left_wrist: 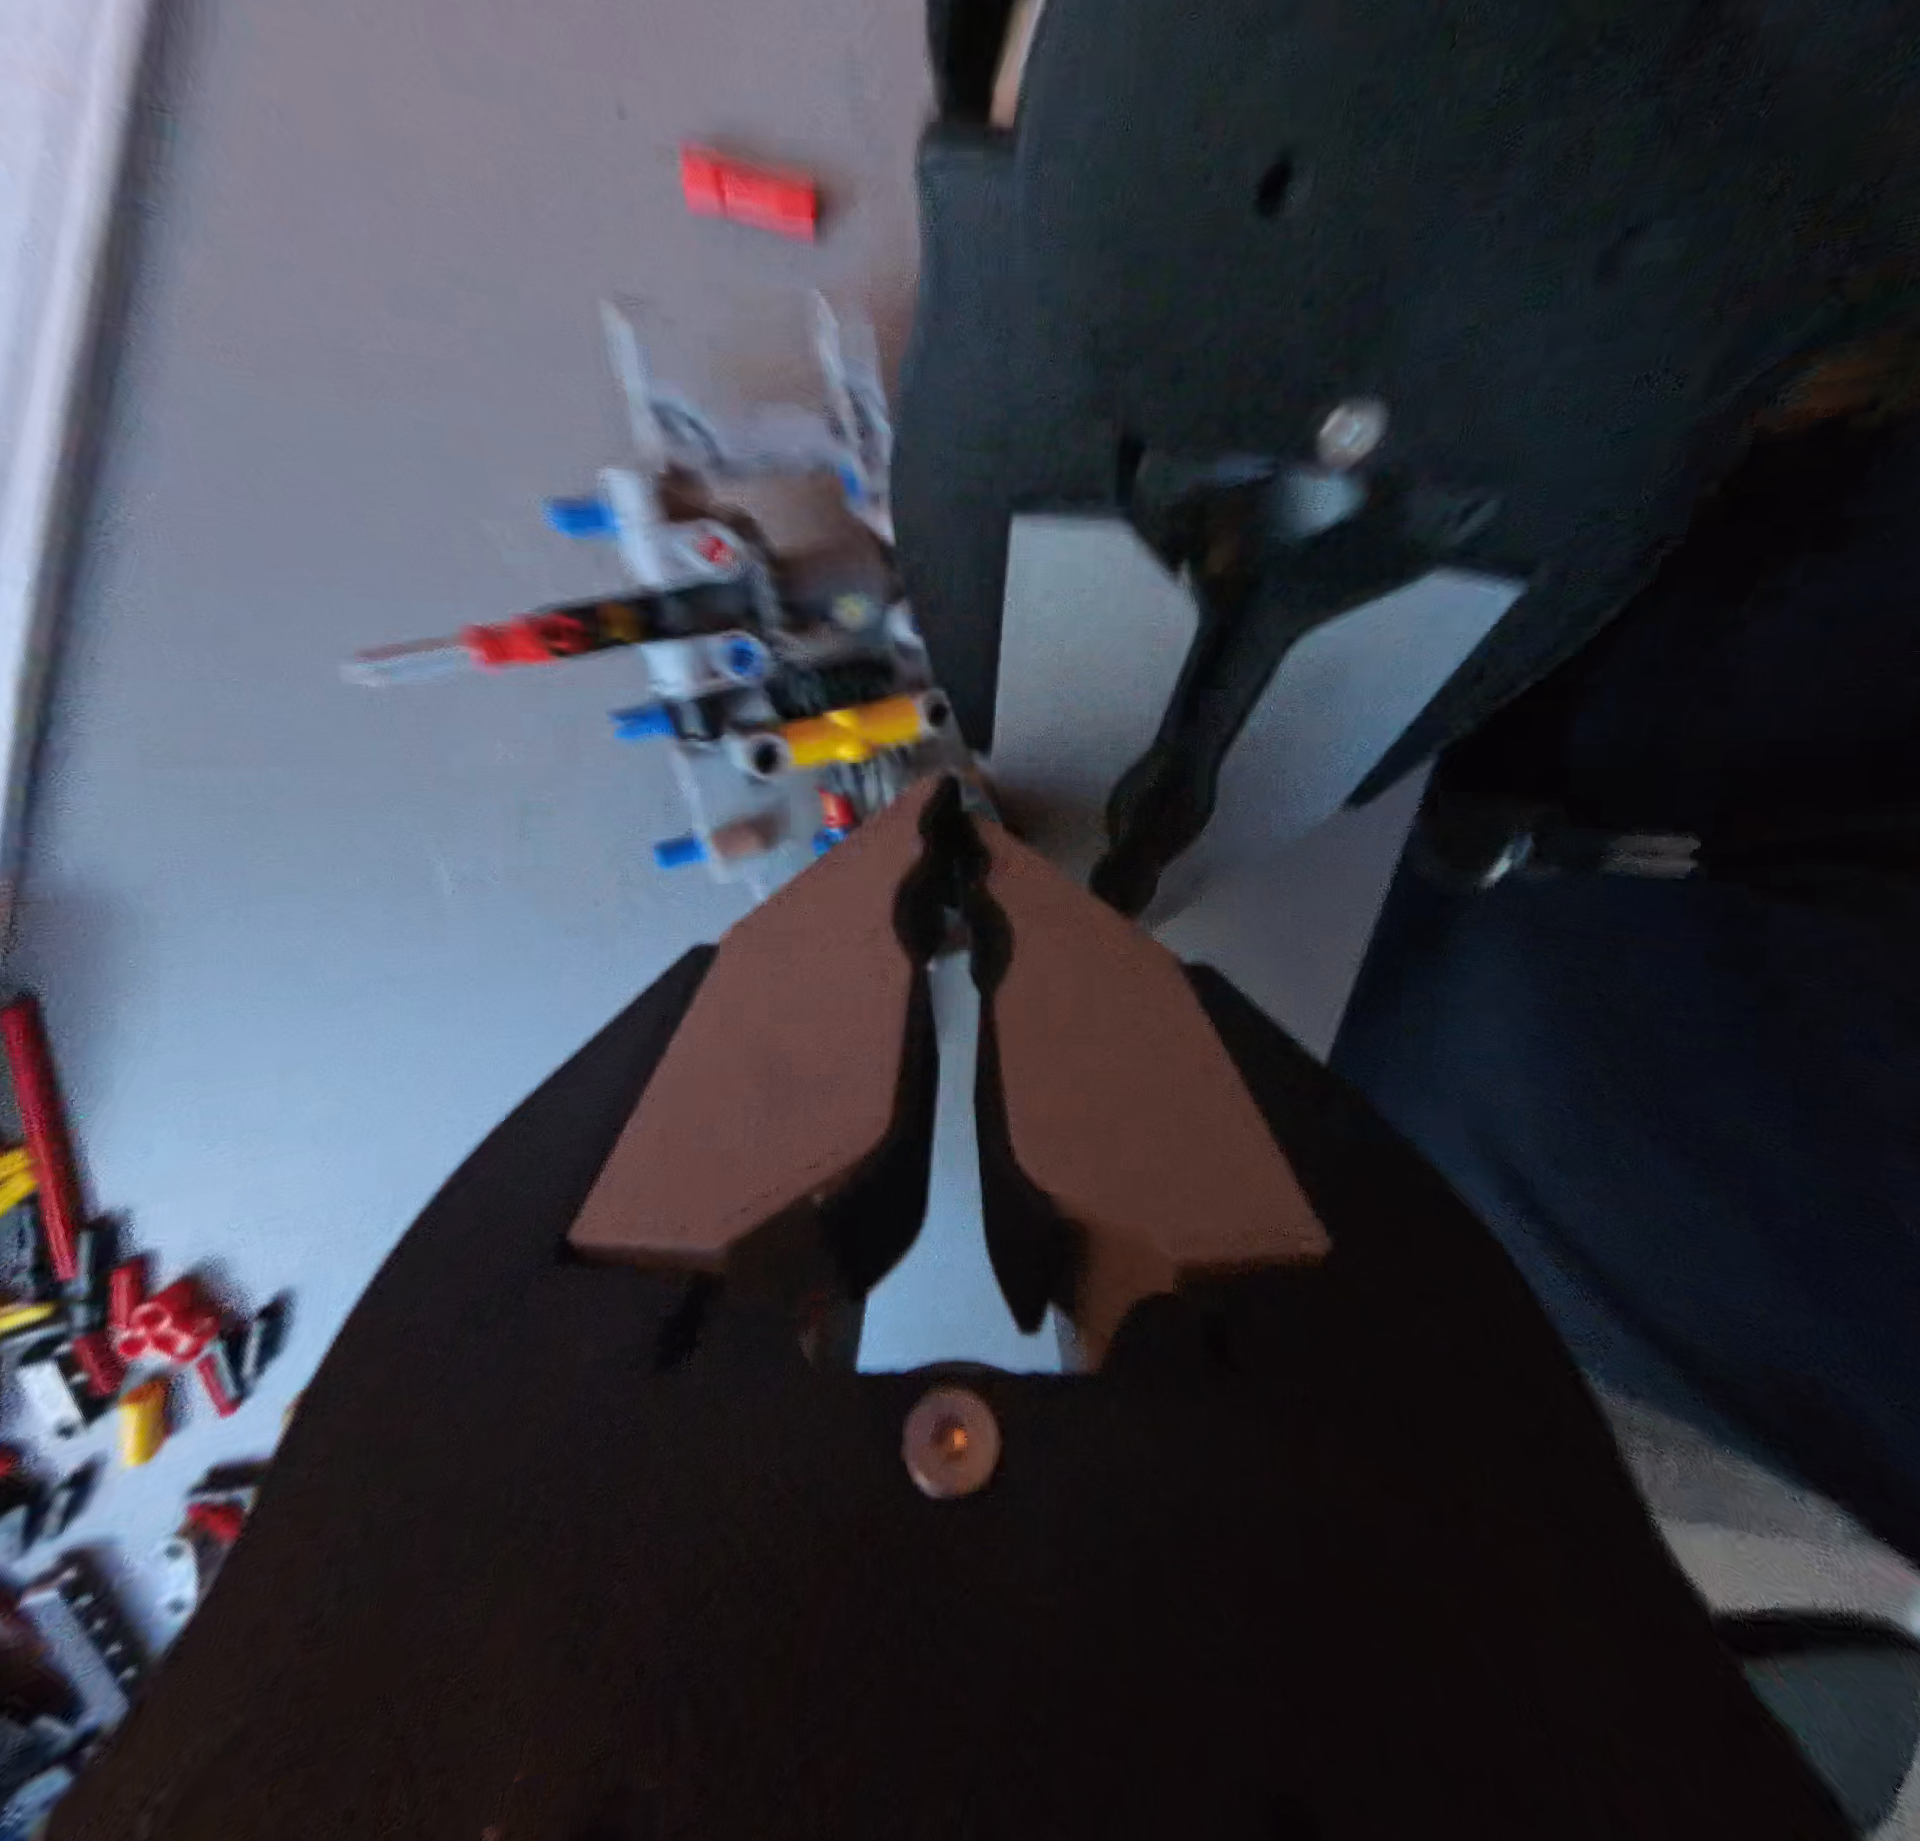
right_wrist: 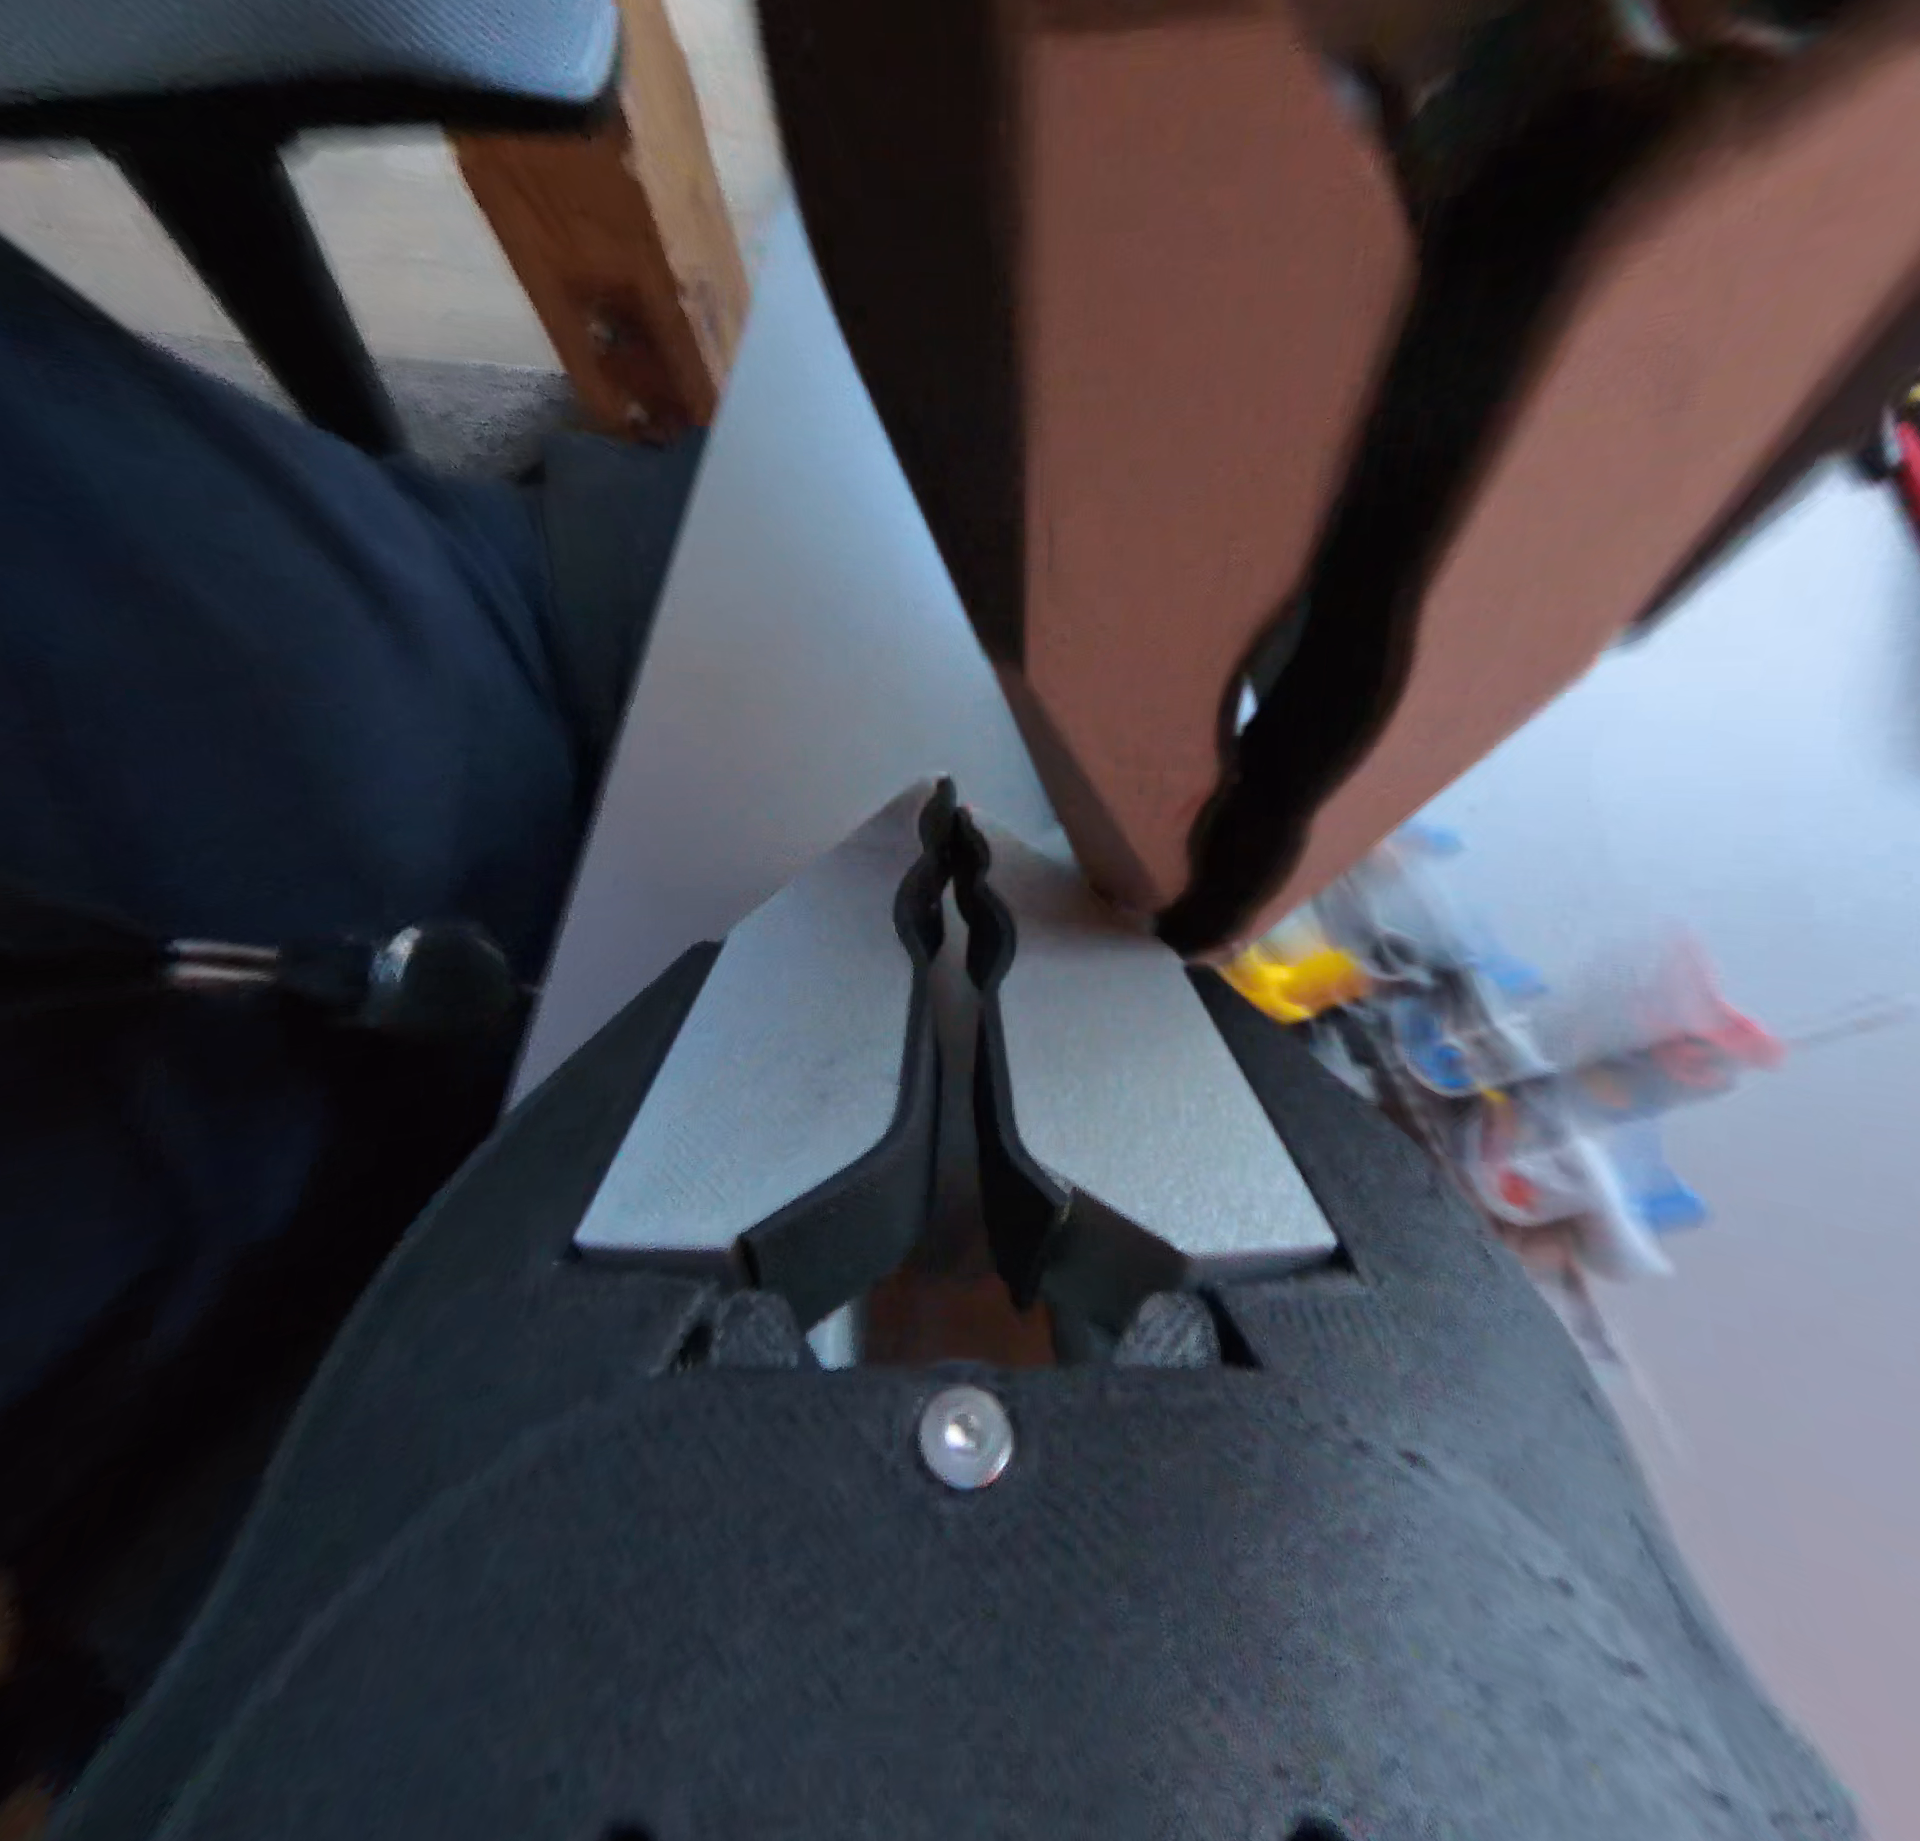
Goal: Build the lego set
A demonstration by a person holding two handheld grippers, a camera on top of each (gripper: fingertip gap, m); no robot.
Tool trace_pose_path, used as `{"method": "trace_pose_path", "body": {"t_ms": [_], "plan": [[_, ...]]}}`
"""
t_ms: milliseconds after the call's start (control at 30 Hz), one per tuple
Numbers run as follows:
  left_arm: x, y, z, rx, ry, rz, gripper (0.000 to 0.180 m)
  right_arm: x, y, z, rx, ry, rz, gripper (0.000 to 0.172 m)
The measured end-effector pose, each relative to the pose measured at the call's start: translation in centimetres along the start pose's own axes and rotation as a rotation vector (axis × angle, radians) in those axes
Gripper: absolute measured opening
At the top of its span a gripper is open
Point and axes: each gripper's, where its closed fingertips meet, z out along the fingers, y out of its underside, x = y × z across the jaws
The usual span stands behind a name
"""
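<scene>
Matt table (left_wrist: 312,544), plastic bricks (left_wrist: 727,669) (glossy).

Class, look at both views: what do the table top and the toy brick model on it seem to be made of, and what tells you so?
Table top: probably a matte laminate or painted board, seen in its plain, even, pale grey surface without grain. Toy brick model: most likely moulded plastic, with bright solid colours, round pin holes and a slight sheen. Blur hides finer detail.

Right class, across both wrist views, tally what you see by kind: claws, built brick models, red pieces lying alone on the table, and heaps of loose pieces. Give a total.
Claws: 2 (brown-fingered left claw, grey-fingered right claw)
Built brick model: 1
Lone red piece: 1
Heap of loose pieces: 1
Total: 5
</scene>
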Motion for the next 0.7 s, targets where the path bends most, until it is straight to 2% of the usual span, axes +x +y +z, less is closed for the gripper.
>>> {"method": "trace_pose_path", "body": {"t_ms": [133,333,400,467,700], "plan": [[-2.4,2.2,-0.3,-0.076,-0.057,-0.032,0.000,1.0,0.2,-1.4,0.060,-0.020,0.065,0.000],[-2.0,2.3,-0.6,0.003,0.006,-0.074,0.000,3.5,0.5,-2.9,0.110,0.041,0.108,0.000],[-2.2,2.4,-0.8,0.019,-0.006,-0.086,0.013,4.3,0.4,-3.4,0.146,0.063,0.138,0.000],[-2.4,2.7,-1.3,0.031,-0.008,-0.109,0.023,5.1,0.3,-4.0,0.178,0.102,0.153,0.009],[-1.6,3.3,-3.5,0.116,-0.013,-0.143,0.025,6.3,0.8,-4.7,0.177,0.154,0.181,0.010]]}}
